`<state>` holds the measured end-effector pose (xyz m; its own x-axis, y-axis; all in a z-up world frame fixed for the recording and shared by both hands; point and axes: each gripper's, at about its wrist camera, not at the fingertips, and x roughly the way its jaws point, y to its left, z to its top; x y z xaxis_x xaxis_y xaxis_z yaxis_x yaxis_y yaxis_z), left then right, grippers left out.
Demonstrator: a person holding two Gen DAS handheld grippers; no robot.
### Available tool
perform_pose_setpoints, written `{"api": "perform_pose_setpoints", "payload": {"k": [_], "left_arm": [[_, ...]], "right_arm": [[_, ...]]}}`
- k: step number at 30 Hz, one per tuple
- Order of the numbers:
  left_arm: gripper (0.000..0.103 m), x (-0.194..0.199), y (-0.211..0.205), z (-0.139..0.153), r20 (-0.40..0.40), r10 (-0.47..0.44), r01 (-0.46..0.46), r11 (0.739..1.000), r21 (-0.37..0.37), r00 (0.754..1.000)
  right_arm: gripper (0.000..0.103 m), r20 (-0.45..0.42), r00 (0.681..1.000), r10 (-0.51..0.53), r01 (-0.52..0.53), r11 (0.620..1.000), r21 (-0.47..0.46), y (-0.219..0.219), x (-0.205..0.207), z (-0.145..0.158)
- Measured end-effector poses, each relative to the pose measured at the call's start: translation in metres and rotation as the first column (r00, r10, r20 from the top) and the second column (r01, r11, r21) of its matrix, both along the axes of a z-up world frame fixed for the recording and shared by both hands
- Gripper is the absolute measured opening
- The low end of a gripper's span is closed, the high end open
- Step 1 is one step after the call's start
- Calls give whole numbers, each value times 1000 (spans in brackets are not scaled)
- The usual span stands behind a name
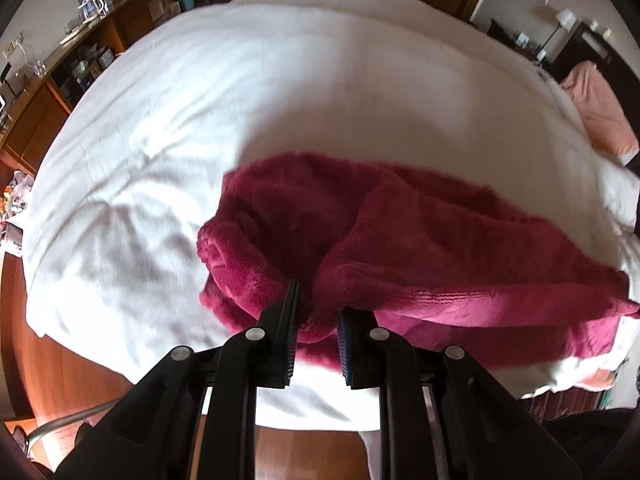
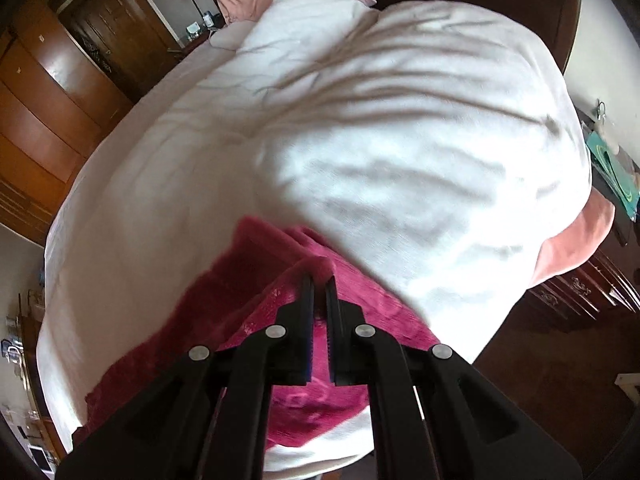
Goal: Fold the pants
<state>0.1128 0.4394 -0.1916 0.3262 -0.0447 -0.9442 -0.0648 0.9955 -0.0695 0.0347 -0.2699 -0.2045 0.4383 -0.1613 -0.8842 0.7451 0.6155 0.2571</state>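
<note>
While clamped by both hand-held grippers, unlabelled crimson pants.

the pants are deep crimson fleece (plush, slightly ribbed at one edge), bunched and partly doubled over near the edge of the white bed. one fold of the cloth is lifted off the bed, the rest lies rumpled across the sheet.

plain magenta pants, white bedding, a seemingly peach pillow.
</note>
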Motion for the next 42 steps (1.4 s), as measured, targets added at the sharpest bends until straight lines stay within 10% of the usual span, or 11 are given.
{"api": "perform_pose_setpoints", "payload": {"k": [18,25,35,42], "left_arm": [[28,-35,-9,-69,-118,115,-95,983,159,986],[31,-47,9,-74,-131,234,-222,970,98,964],[59,-45,25,-73,-111,386,-396,914,-86,916],[61,-34,22,-76,-125,458,-473,869,-146,880]], "right_arm": [[17,-40,999,0,3,997,75,-15,-57,-50],[57,98,995,-1,-24,966,258,-12,-65,-54],[55,134,984,-116,50,908,415,-33,-41,-91],[10,97,995,-39,6,948,318,-27,-36,-75]]}}
